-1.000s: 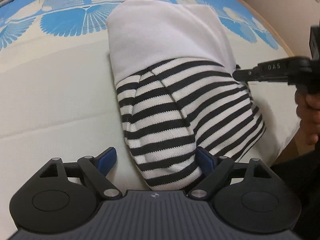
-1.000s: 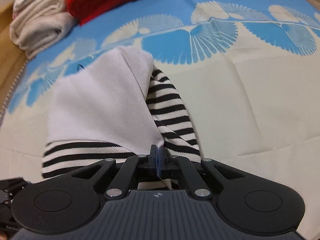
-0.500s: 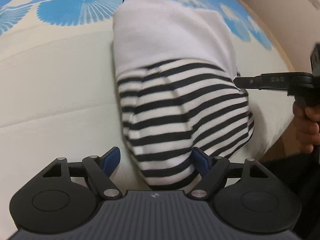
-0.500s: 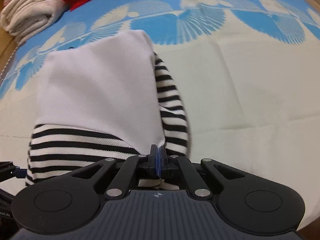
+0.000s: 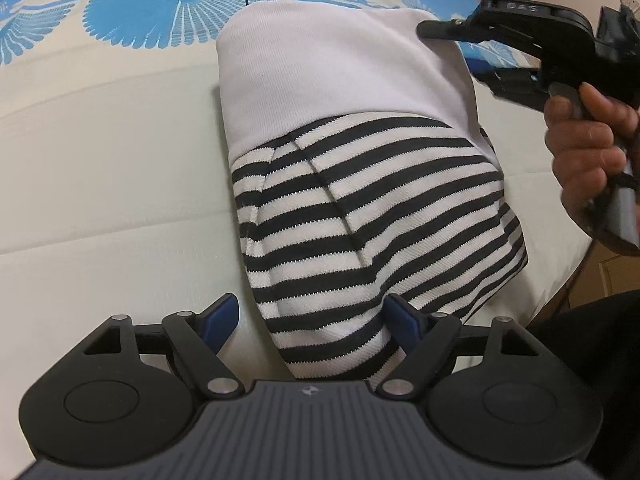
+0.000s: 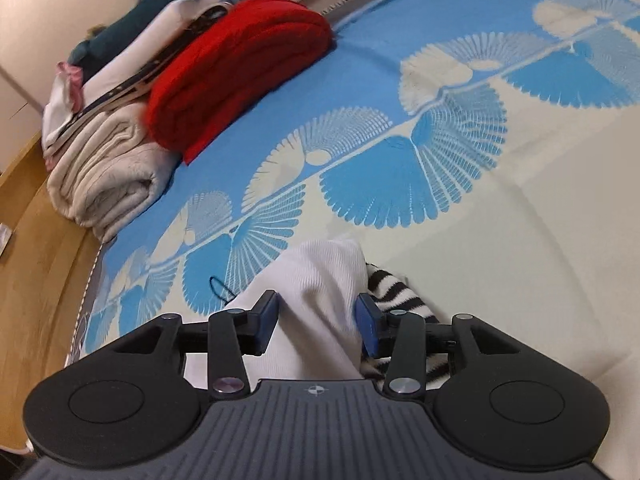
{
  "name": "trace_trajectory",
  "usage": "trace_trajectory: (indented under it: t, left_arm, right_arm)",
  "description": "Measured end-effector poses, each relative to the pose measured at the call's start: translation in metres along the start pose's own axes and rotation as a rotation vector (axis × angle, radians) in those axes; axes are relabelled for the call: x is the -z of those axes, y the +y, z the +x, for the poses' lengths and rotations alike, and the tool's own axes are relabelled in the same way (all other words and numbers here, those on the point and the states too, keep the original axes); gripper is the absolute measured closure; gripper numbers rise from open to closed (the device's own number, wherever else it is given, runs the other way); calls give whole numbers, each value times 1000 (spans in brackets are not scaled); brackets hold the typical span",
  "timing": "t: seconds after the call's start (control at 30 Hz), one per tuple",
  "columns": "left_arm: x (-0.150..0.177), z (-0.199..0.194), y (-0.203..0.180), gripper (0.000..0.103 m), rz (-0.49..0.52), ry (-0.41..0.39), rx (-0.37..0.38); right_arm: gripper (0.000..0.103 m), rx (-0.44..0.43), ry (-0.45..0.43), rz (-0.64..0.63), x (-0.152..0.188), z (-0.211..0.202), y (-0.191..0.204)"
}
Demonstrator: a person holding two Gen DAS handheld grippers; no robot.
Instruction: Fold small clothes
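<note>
Striped knit and plain white cloth make up the folded garment (image 5: 360,184) lying mid-frame on the blue-patterned bedspread (image 5: 100,128). The right gripper (image 6: 316,320), its jaws just opened, hangs released over the white half, apparently done laying the fold. At the bottom of the frame, the left gripper (image 5: 312,316) straddles the striped end, spread and unclenched.

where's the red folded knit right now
In the right wrist view, the red folded knit lies upper left on the blue patterned bedspread, against the stack of folded clothes.
</note>
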State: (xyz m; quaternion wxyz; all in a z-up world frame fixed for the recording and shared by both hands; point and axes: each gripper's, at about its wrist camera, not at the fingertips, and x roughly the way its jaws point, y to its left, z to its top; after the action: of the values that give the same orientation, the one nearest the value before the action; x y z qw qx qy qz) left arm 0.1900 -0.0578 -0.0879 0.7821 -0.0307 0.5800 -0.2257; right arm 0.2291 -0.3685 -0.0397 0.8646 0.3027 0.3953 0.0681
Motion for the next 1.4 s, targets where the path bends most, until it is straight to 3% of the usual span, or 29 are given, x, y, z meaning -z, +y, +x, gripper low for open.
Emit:
trace_trajectory:
  t: [0.03,0.07,0.2,0.23,0.33,0.37,0.47,0.6,0.63,0.7,0.8,0.97,1.0,1.03,1.17,1.23,1.33,1.4]
  left_arm:
    - [0,-1,1,18,-2,-1,2]
    - [0,-1,2,18,-2,-4,3]
    - [0,-3,5,18,-8,-10,24]
    - [1,-3,5,17,0,-7,22]
    - [5,0,0,17,24,10,32]
    - [5,-1,-2,17,39,10,21]
    - [4,-7,5,17,17,-1,33]
    - [0,-20,17,17,-37,-41,69]
    - [-1,-24,20,17,-50,-59,75]
    - [-3,-29,23,17,-76,-83,91]
    - [-5,-34,24,17,-105,-111,109]
    - [-6,-35,22,17,-148,-137,112]
    - [-6,-35,22,17,-159,-138,115]
    - [-6,-34,22,17,-166,-140,118]
    - [-7,-35,22,17,-167,-137,147]
    - [-6,-29,19,17,-125,-100,137]
    - [-2,-6,14,17,-56,22,41]
    - [-2,-3,11,16,-33,34,34]
  right_arm:
    - [84,-13,14,8,-2,6,0]
    - [98,-40,10,6,-3,9,2]
    - [100,-286,-139,9,-11,-15,7]
    - [100,-242,-150,12,-12,-16,4]
    - [100,204,-16,69,-5,15,-26]
    - [100,280,23,109,-1,22,-38]
    - [97,203,11,109,-1,17,-37]
    - [65,70,-47,84,3,-19,-29]
    - [62,49,-41,92,4,-26,-30]
    - [62,2,13,79,14,-36,-35]
    - [58,-14,119,-41,30,-40,-32]
    - [63,11,275,-227,65,-32,-20]
    - [85,11,279,-246,69,-34,-20]
    - [99,-10,273,-249,71,-39,-19]
    - [100,-90,160,-235,62,-77,-18]
    - [100,-68,127,-177,55,-93,-29]
    - [100,28,195,-177,58,-83,-40]
    - [100,94,293,-210,70,-64,-45]
